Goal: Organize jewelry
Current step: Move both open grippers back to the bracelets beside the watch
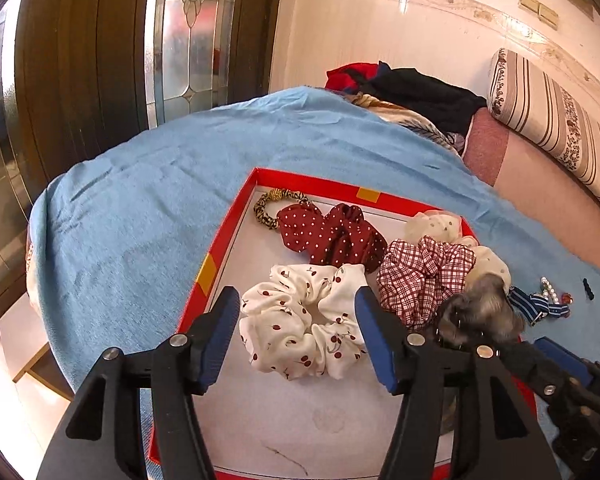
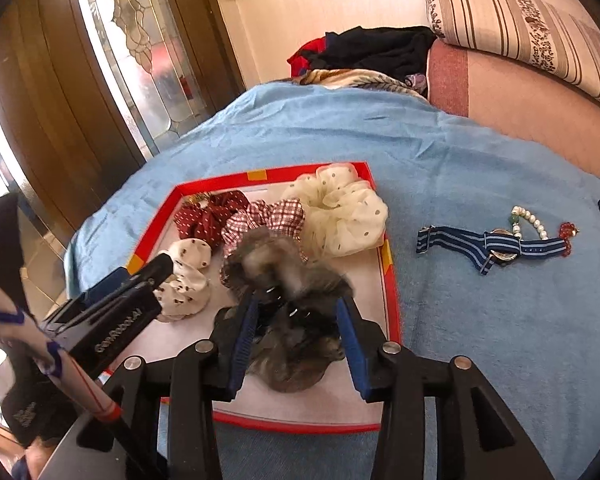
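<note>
Scrunchies already fill the shallow red-rimmed cardboard tray (image 2: 392,280): white cherry-print scrunchie (image 1: 300,320), dark red dotted scrunchie (image 1: 332,236), red plaid scrunchie (image 1: 420,276), cream sheer scrunchie (image 2: 340,212), leopard hair tie (image 1: 266,208) and a grey furry hair clip (image 2: 296,320). The left gripper (image 1: 296,336) stands half open around the cherry-print one, pads clear of it; the right gripper (image 2: 300,344) is half open astride the furry clip, apparently not pinching. Right of the tray, on the blue blanket (image 2: 480,320), a navy striped watch (image 2: 496,246), pearl bracelet (image 2: 534,218) and red bead piece (image 2: 568,232) remain. The blanket there is open; the tray's low rim is the only edge to clear.
</note>
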Demonstrator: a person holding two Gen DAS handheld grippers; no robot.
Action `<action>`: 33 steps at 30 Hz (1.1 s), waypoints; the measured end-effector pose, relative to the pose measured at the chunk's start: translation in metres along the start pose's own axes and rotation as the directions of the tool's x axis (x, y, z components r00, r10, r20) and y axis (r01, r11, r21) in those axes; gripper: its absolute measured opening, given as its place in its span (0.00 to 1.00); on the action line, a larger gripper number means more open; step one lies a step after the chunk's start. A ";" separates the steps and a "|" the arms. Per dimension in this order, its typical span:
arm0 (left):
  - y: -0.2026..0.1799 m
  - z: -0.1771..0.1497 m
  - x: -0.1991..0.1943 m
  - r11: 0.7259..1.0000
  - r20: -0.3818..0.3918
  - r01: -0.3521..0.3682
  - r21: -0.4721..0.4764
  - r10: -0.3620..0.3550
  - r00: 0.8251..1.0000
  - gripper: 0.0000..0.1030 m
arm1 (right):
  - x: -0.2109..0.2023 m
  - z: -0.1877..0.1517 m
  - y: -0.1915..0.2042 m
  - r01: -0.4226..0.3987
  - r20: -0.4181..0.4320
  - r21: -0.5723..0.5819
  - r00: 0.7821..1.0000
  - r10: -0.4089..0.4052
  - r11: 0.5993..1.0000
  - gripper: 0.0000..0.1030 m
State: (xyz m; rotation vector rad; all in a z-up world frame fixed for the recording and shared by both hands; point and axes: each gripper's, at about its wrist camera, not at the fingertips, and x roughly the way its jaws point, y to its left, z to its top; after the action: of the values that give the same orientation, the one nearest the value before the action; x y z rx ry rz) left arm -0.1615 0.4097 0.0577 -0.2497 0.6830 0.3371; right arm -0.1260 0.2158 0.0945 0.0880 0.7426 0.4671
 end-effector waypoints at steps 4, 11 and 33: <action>-0.003 0.000 -0.005 1.000 0.019 -0.008 0.010 0.008 1.000 0.57 | -0.013 0.000 -0.002 -0.013 0.021 0.011 1.000 0.013 1.000 0.44; -0.009 -0.001 -0.015 0.999 0.060 -0.026 0.038 0.024 0.998 0.63 | -0.032 -0.001 -0.012 -0.024 0.048 0.034 0.999 0.023 0.999 0.44; -0.102 -0.002 -0.074 0.950 0.143 0.115 0.289 -0.162 0.976 0.69 | -0.120 -0.039 -0.247 0.110 0.118 0.447 0.976 -0.181 0.888 0.45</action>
State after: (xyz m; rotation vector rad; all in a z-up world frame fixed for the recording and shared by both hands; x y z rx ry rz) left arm -0.1777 0.2992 0.1160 0.0004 0.5375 0.1211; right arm -0.1353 -0.0611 0.0825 0.4847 0.6827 0.1377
